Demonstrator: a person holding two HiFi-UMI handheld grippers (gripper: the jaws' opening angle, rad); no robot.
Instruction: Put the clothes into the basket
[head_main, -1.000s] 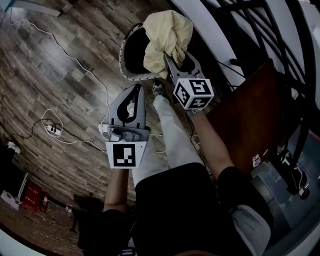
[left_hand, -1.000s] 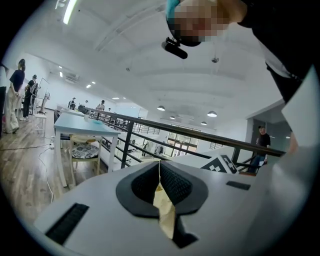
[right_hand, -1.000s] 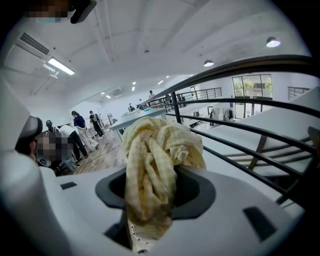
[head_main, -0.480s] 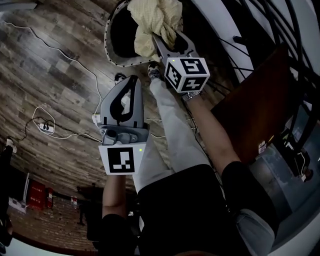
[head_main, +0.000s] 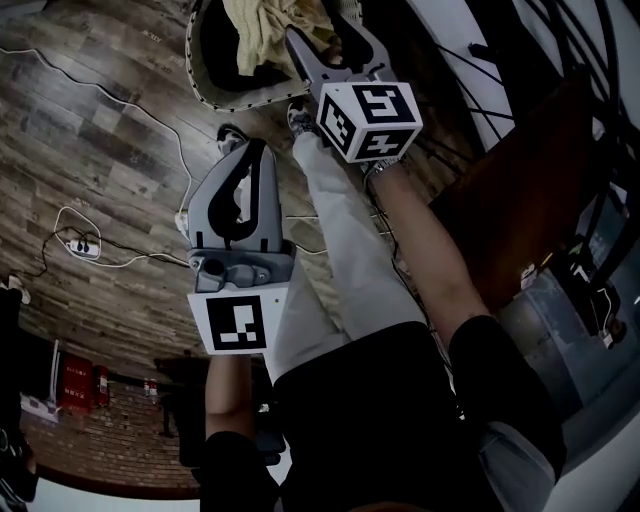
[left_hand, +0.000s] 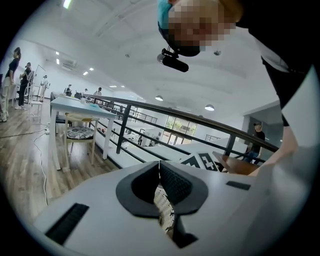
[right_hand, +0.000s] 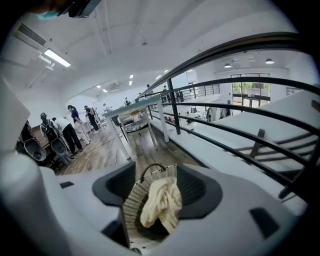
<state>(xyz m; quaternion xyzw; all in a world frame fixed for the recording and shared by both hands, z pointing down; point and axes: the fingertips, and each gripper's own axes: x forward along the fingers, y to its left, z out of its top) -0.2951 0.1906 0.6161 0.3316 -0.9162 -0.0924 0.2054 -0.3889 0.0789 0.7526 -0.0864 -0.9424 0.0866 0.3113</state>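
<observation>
Nearest, left gripper (head_main: 252, 152): jaws shut tip to tip, nothing between them. Parked low beside the trouser leg (head_main: 340, 260), idle in this step.

Farther out, right gripper (head_main: 322, 32): jaws opening, roughly half apart, pads not seen pressing on anything. Between them, in the right gripper view, cream cloth (right_hand: 162, 202) slumped in the mouth of the woven basket (right_hand: 131, 200), part of it draped against the rim. Read as the release: garment let go into the basket, so this piece judged as good as delivered. Hanging edge may want a nudge inward. Beyond, wood floor (head_main: 100, 140).

Against a second ago:
- Cloth then bunched high in the right jaws, above the basket mouth. Now lower, sunk into the dark opening, with a smaller heap showing in the head view.
- Both grippers lower and closer to the basket.
- Left jaws as before, closed and empty.
</observation>
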